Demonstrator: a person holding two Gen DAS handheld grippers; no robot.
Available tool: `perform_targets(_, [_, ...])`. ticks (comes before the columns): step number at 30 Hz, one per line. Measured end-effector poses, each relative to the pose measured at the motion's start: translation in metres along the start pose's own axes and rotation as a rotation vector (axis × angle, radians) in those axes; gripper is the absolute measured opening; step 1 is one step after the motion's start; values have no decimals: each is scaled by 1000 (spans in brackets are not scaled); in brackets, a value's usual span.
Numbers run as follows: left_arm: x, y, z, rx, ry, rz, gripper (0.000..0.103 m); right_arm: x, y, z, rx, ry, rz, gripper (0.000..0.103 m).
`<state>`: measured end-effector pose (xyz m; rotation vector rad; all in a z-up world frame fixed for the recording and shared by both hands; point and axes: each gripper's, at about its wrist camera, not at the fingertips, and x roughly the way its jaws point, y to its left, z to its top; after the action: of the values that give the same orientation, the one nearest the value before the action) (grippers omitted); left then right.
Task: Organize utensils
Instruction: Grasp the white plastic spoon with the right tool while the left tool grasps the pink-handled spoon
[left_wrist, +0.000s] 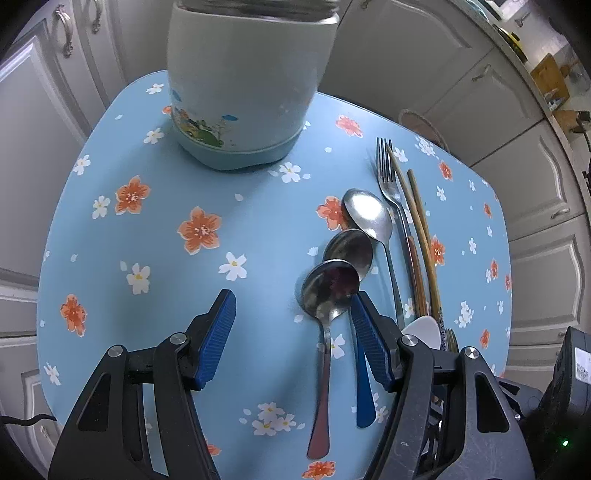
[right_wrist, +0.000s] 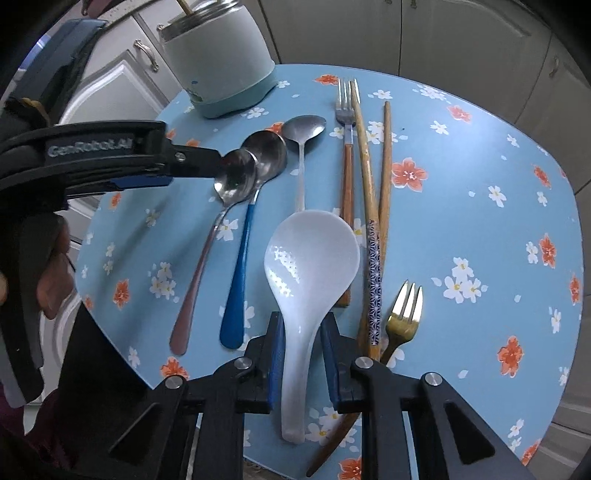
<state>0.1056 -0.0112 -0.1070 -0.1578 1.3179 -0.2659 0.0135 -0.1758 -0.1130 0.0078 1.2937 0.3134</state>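
My right gripper (right_wrist: 303, 352) is shut on the handle of a white ceramic spoon (right_wrist: 314, 258), its pads on either side. Left of it lie a blue-handled spoon (right_wrist: 240, 277) and a brown-handled spoon (right_wrist: 229, 181); beyond lie a silver spoon (right_wrist: 304, 129), a fork (right_wrist: 347, 147), chopsticks (right_wrist: 373, 258) and a gold fork (right_wrist: 404, 314). My left gripper (left_wrist: 293, 332) hangs open over the brown-handled spoon (left_wrist: 328, 291), whose bowl touches the right pad. A pale green container (left_wrist: 251, 92) stands at the table's far side.
The blue flowered table (right_wrist: 480, 184) has bare room on its right half and on the left in front of the container (right_wrist: 218, 62). White cabinets (left_wrist: 517, 147) surround it. A hand (right_wrist: 55, 280) holds the left gripper at the table's left edge.
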Motion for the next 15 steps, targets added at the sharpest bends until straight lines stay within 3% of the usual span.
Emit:
perform_targets(5, [6,-2,4,-4,3,-29,63,-9,-5,-5,18,-36,31,19])
perform_targets(8, [11,-4,7,5,19,-23,45,-13,-8,-5,29,-43,47,19])
perform_targets(15, [10,-4,5,-25,27,-23,49,-21,-14,-4,50,-50,67,19])
